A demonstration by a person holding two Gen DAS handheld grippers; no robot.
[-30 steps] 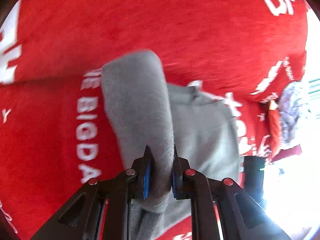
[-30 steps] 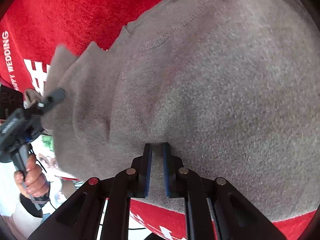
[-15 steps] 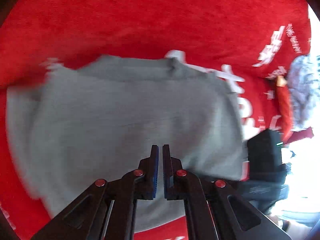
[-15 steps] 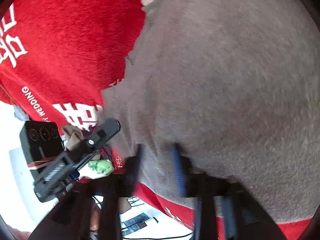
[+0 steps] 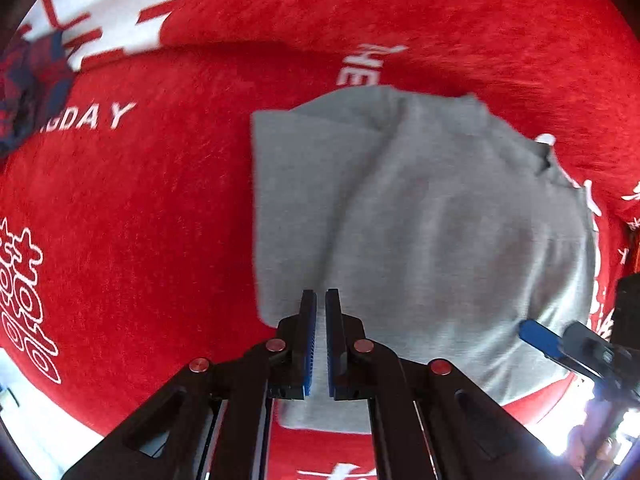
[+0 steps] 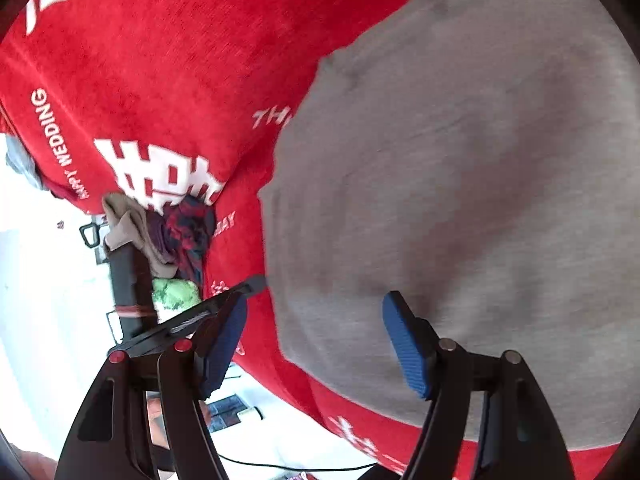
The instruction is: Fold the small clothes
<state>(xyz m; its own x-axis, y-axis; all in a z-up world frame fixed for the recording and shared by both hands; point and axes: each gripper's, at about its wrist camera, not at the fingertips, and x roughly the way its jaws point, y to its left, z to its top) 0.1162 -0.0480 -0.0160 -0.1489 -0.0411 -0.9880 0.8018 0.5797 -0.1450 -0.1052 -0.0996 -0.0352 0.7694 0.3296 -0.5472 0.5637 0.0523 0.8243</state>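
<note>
Grey garment (image 5: 432,240) — one small knit piece, lying folded on the red cloth (image 5: 140,208), its left edge straight, a soft ridge running down the middle, the far corner slightly rumpled. In the right wrist view the same grey garment (image 6: 480,200) fills most of the frame, spread flat over the red cloth (image 6: 180,60).

Left tool (image 5: 320,300) — jaws drawn narrow, only a slim slit between the blue pads; it sits over the near left part of the garment, and no fabric can be seen between the pads.

Right tool (image 6: 316,312) — jaws spread wide, nothing between them; it hangs over the near edge of the garment, one pad over grey fabric, the other over red cloth. In the left wrist view it shows at the right rim, a blue pad (image 5: 540,340) over the garment's near right edge.

Red cloth — plush, printed with white characters and lettering.

Dark plaid clothes (image 6: 188,232) — bundled at the cloth's edge, well apart from the garment, with a beige piece (image 6: 128,224) beside them.
</note>
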